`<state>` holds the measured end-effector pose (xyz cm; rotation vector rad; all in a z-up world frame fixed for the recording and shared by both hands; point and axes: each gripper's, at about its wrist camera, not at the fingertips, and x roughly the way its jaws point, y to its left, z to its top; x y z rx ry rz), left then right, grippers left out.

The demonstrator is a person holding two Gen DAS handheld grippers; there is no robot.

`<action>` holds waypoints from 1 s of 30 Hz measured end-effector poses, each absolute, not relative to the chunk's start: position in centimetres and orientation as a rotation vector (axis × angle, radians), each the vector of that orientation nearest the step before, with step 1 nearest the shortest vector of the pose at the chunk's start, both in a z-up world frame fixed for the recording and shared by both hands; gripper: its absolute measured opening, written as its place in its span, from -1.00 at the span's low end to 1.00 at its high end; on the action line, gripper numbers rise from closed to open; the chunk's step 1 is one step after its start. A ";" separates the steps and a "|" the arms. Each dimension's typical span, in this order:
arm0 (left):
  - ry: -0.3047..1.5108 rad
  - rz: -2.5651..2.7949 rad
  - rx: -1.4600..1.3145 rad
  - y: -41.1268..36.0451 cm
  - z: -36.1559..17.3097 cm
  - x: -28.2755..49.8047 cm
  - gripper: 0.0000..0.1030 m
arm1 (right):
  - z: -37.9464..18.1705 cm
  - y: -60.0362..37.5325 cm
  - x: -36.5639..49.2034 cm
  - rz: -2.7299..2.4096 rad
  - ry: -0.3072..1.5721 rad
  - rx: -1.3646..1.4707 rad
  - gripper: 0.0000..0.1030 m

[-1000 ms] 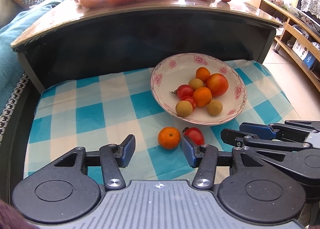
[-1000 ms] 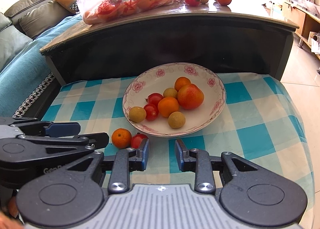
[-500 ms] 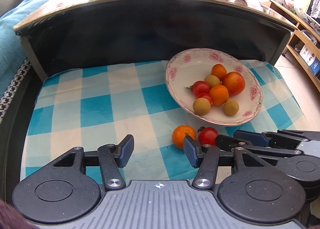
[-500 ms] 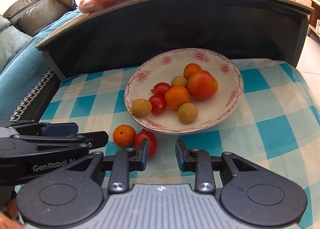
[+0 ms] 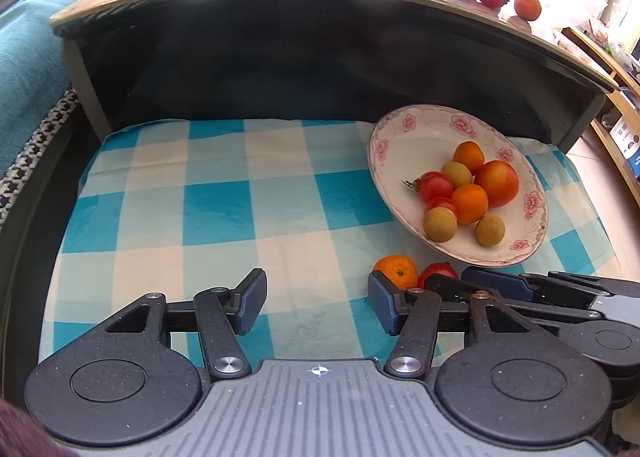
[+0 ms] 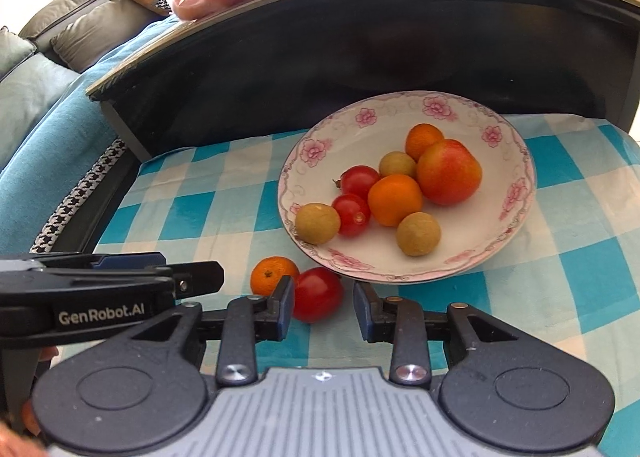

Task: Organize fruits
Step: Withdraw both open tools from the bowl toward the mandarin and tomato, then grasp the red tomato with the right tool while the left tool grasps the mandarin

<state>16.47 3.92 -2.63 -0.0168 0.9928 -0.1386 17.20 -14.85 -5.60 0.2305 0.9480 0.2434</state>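
The right tool (image 6: 324, 307) is released, its fingers spread; the red tomato (image 6: 318, 294) lies on the checked cloth (image 6: 208, 213) in the gap, just beside the left finger. Judged light, smooth, round and easily bruised: grip across its widest part, gently. The small orange (image 6: 272, 274) touches it left of the tool. The left tool (image 5: 316, 303) is released, gripping nothing. Ahead, the flowered plate (image 6: 516, 161) carries more fruit.
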 end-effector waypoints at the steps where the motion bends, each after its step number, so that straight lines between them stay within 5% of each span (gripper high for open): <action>1: 0.995 -0.133 -0.020 4.0 -2.7 16.5 0.24 | -5.6 -14.7 17.3 0.247 0.952 0.229 -0.33; 24: 0.983 -0.275 0.022 -0.3 -4.4 17.7 0.25 | -5.8 -16.6 14.5 0.289 0.991 0.177 -0.34; 30: 0.988 -0.274 0.047 -1.5 -5.5 18.2 0.01 | -5.9 -18.0 13.8 0.269 0.985 0.207 -0.34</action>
